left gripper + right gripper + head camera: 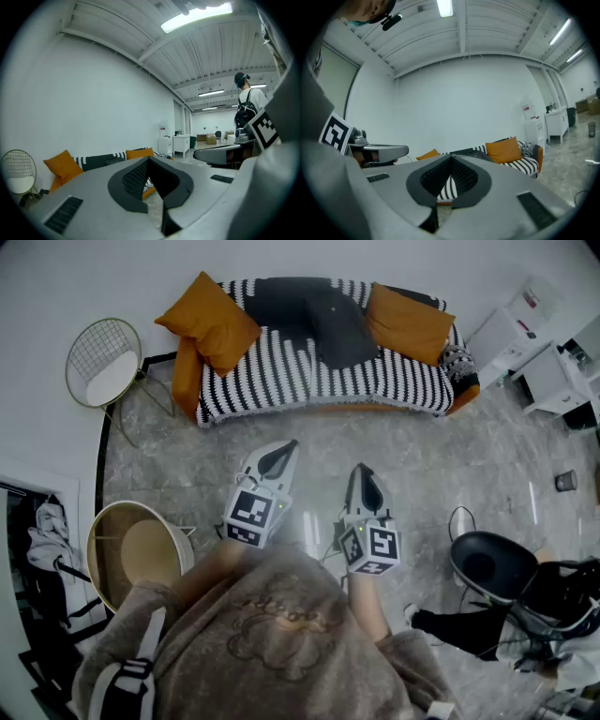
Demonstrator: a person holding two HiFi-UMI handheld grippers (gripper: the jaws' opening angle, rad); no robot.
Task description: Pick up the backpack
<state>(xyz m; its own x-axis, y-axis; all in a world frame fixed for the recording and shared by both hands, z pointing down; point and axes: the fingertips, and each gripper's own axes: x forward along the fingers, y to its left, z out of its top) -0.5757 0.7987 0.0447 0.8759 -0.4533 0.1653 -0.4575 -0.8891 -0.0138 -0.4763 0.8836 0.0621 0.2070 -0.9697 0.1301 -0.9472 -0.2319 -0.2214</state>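
Head view: left hand-held gripper (285, 448) closed, empty; right hand-held gripper (362, 471) likewise; backpack (314, 320) on sofa (394, 379).

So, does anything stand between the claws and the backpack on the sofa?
Nothing visible: only bare floor separates the left claw and right claw, both shut, from the backpack on the striped sofa; orange cushions flank it.

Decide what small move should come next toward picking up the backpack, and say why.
Probably a step forward toward the sofa. The dark backpack lies on its seat between the orange cushions, with open floor between it and both grippers. The left gripper and right gripper are shut, empty and pointing at the sofa, so opening the jaws can wait until they are closer.
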